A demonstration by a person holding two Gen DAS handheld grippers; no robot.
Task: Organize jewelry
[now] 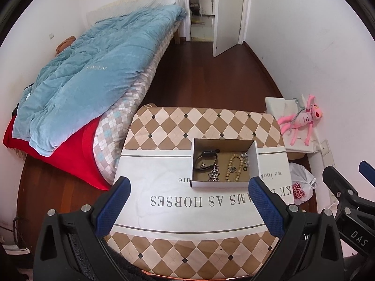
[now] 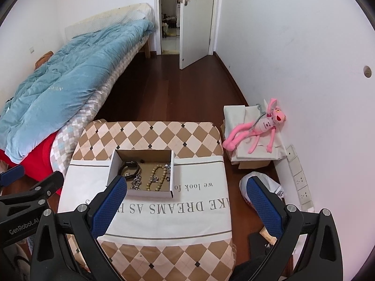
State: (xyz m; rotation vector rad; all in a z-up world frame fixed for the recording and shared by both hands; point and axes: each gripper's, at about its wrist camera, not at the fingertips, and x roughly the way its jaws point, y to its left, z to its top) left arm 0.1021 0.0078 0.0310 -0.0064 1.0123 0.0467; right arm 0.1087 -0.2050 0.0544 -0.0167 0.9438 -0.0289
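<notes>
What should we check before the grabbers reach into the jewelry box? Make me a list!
1. Left gripper open and holding nothing: ok.
2. Right gripper open and holding nothing: ok.
3. Box open on top, nothing covering it: ok.
4. Jewelry visible inside, such as the bead bracelet, chain and black watch: ok.
5. Pieces lying apart, not tangled: cannot tell; chain and bracelet lie close together.
6. Box sitting flat on the cloth-covered table: ok.

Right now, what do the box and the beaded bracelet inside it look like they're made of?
The box looks like cardboard: matte white outside, plain brown inside, with thin folded walls. The beaded bracelet looks like wood or maybe bone: round, pale tan beads with a dull sheen. The beads are too small to tell for sure.
</notes>
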